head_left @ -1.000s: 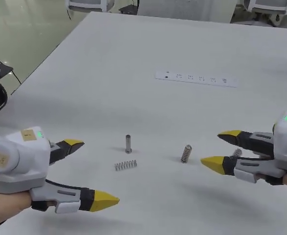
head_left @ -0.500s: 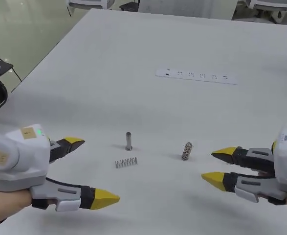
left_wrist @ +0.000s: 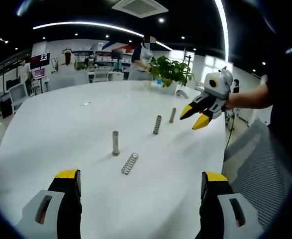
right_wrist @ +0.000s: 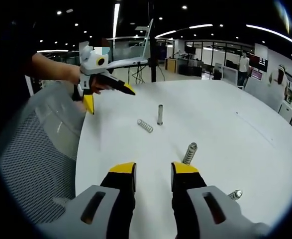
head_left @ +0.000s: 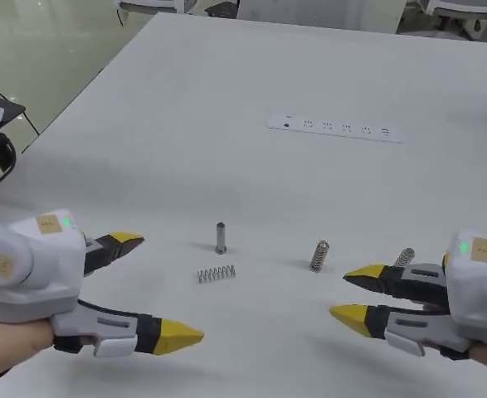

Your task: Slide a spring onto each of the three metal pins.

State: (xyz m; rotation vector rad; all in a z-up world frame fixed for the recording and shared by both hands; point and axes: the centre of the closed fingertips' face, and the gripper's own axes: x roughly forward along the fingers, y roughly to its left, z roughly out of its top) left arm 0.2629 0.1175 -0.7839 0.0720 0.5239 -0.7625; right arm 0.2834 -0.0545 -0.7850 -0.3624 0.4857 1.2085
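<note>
1. Right gripper [head_left: 340, 294] had backed off toward the person, its yellow-tipped jaws a narrow gap apart with nothing between them.
2. Left gripper [head_left: 170, 288] hovered low, jaws spread wide, empty too.
3. Loose coil spring [head_left: 216, 274] lay flat on the white table [head_left: 226, 124], just beside the bare pin [head_left: 221, 237], which stood upright.
4. Middle pin [head_left: 319, 256] and right pin [head_left: 404, 257] already wore springs.

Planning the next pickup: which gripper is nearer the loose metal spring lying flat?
Left. The left gripper is just left of the loose metal spring; the right gripper is farther, to its right.

blocking: bare pin [head_left: 221, 237], sprung pin [head_left: 319, 256] upright | free: gap between them, table [head_left: 193, 133] beyond
</note>
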